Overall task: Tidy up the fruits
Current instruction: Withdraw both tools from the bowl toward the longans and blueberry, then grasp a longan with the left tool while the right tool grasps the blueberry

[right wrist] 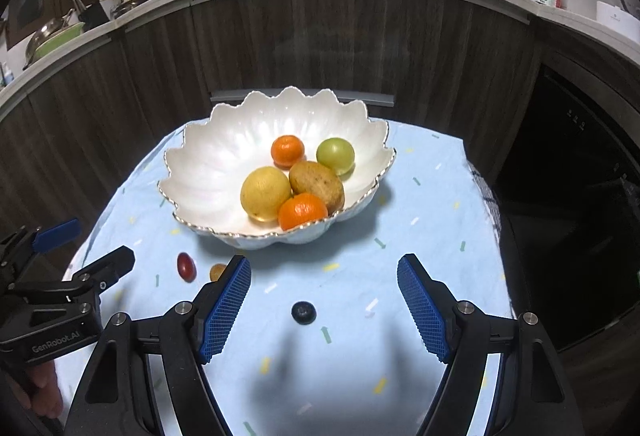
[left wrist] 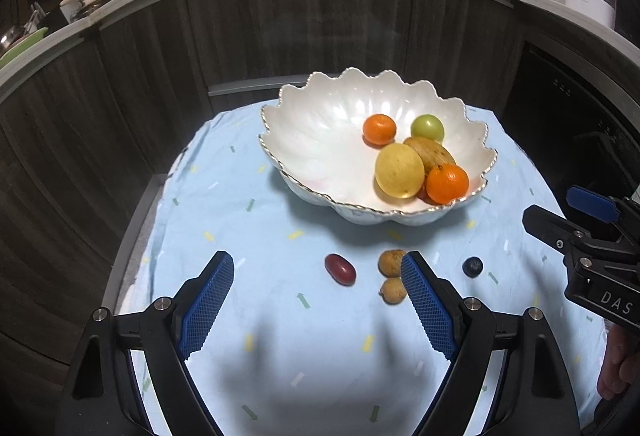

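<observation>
Blue tablecloth (left wrist: pixel 280 196): scalloped bowl (left wrist: pixel 320 140) already holds five fruits; red grape (left wrist: pixel 340 269), two longans (left wrist: pixel 391 262) and blueberry (right wrist: pixel 303 312) remain outside. Left gripper (left wrist: pixel 316 300) and right gripper (right wrist: pixel 324 300) gape, empty.

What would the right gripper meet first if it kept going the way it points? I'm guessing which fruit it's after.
Most likely the blueberry: it lies on the blue cloth between the open right gripper fingers, slightly left of centre. Depth is unclear.
</observation>
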Demonstrator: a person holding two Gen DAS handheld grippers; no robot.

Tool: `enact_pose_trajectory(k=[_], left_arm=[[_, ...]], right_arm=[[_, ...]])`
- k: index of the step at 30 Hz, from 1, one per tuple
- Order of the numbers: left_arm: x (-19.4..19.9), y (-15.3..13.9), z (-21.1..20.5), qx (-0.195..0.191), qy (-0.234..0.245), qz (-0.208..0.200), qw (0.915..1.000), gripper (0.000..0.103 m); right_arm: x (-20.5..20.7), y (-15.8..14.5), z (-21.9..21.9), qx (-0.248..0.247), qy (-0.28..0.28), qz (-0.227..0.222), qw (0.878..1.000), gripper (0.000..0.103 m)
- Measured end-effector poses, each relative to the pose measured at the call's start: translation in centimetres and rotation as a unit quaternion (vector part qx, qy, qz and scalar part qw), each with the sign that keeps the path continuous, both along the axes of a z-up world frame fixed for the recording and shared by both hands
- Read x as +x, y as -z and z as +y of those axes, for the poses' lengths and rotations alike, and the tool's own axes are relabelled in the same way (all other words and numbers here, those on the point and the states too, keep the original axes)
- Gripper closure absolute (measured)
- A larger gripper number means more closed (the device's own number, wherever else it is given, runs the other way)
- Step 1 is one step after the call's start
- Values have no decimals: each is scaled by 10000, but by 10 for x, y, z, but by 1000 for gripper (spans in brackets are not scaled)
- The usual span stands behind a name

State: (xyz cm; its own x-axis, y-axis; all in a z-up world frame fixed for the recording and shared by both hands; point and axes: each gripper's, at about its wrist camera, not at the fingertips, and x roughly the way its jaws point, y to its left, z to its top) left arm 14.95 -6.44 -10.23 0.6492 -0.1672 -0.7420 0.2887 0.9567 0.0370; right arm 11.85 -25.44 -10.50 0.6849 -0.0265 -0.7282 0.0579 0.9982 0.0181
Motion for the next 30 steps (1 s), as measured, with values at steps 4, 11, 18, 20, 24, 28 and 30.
enact_pose_trajectory(k=[4,11,18,20,24,28,30], left_arm=[[-4,8,-5,47,105,-5,9999,18],[-8,22,-16,140,277,-30,9995,19],[-15,31,-28,166,521,-116,9984,19],[-16,35,-32,230,605,-157,9978,20],[-15,42,-39,307,728,-134,9968,25],[-14,51,-45,390,808,-121,9959,28],[-13,55,-48,442,846,-129,9953,30]], right_arm=[[-1,8,-1,-10,-131,4,9999,27],[-1,21,0,-158,-486,1,9987,27],[-2,34,-1,-210,-779,4,9967,27],[-1,38,-1,-187,-868,10,9961,27],[1,47,-1,-189,-1087,28,9939,27],[3,54,0,-223,-1303,54,9912,30],[5,59,1,-228,-1386,92,9900,33]])
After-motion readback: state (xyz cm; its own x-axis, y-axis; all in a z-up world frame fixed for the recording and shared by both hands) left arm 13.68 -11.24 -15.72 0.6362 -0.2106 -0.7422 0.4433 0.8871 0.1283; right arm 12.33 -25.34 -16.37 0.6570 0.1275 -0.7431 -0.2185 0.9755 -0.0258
